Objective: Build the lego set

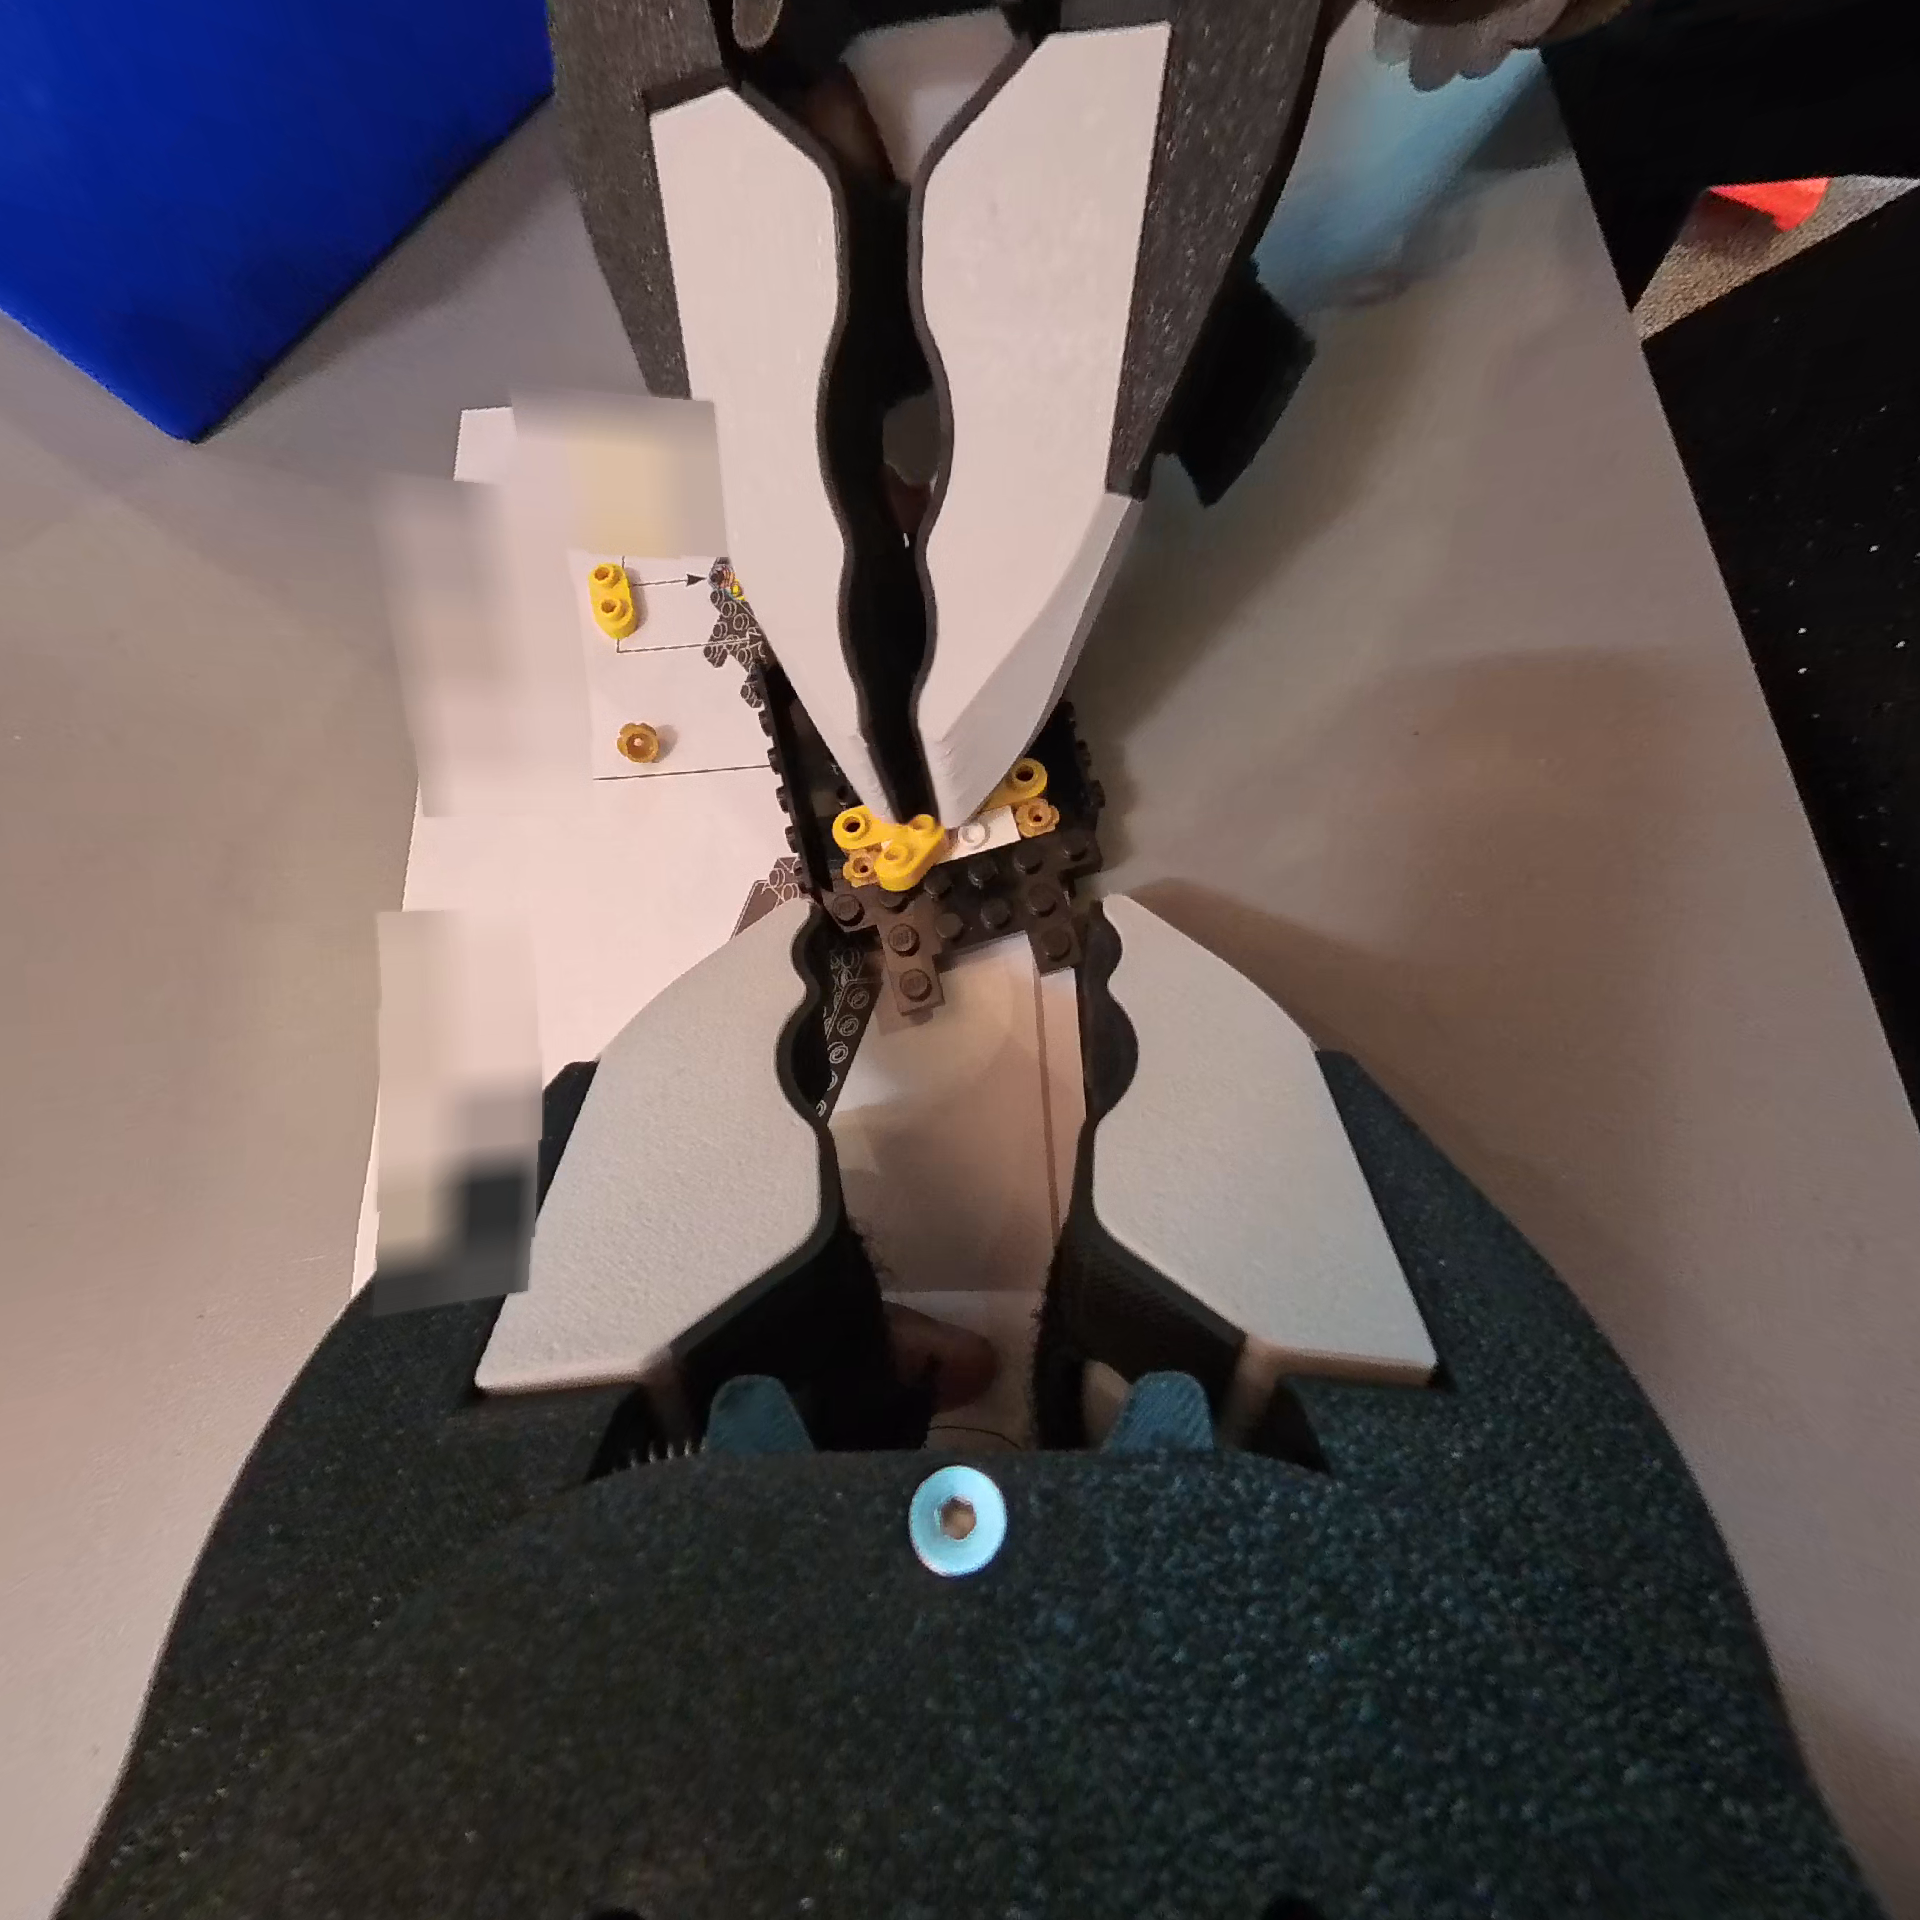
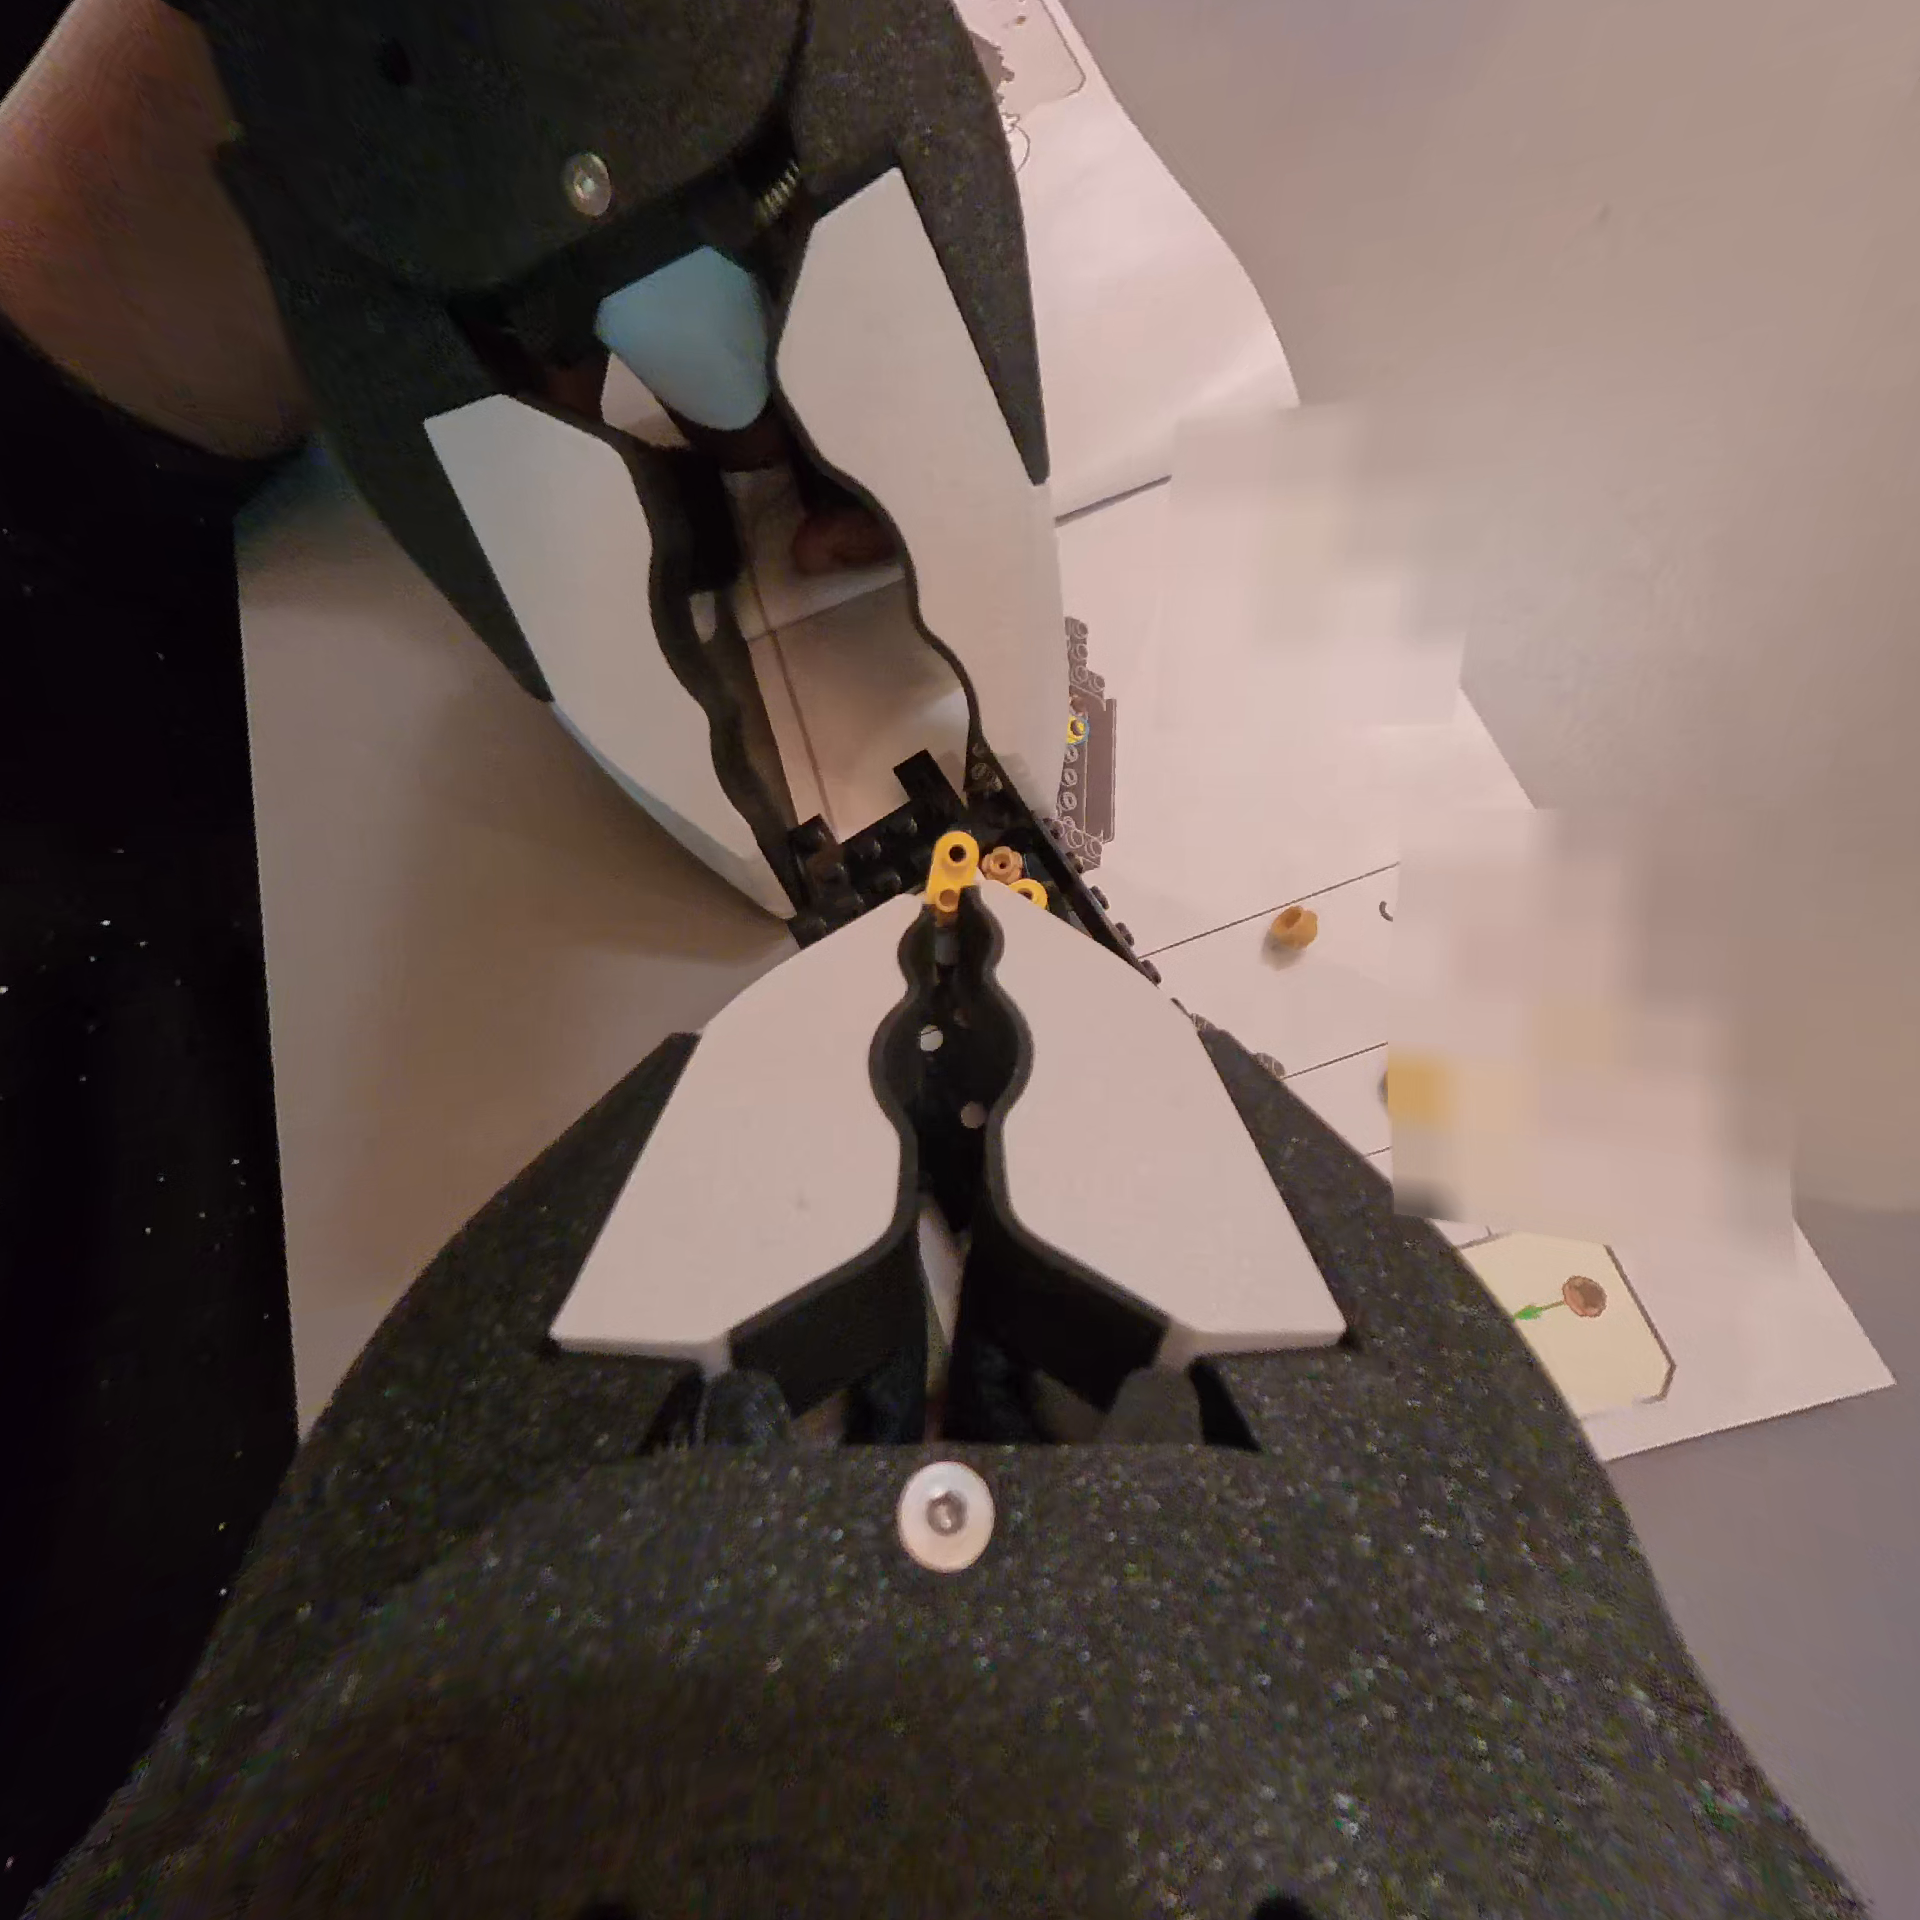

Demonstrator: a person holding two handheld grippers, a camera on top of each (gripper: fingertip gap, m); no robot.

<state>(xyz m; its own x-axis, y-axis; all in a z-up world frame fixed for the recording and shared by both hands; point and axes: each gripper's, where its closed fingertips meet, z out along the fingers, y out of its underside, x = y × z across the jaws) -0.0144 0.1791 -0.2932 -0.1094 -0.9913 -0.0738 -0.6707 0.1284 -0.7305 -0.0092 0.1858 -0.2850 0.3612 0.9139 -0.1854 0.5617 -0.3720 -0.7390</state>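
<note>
Pinching a yellow two-hole plate [image 2: 951, 873] over the black brick build [image 1: 966, 904], right claw [image 2: 948, 914] closed; left claw [image 1: 951, 977] clamped on build

Both gripper bodies [image 1: 956, 1662] are seen cast in a rough, speckled black plastic, their fingers [image 1: 717, 1122] faced with smooth matt pale-grey panels. A shiny metal screw [image 2: 943, 1515] is set in one body. Glossy moulded plastic is shown in the black studded brick assembly [image 1: 977, 894] and the yellow piece [image 2: 951, 868]. Matt white paper [image 1: 665, 675] is spread over a smooth grey tabletop [image 1: 1455, 831].
</note>
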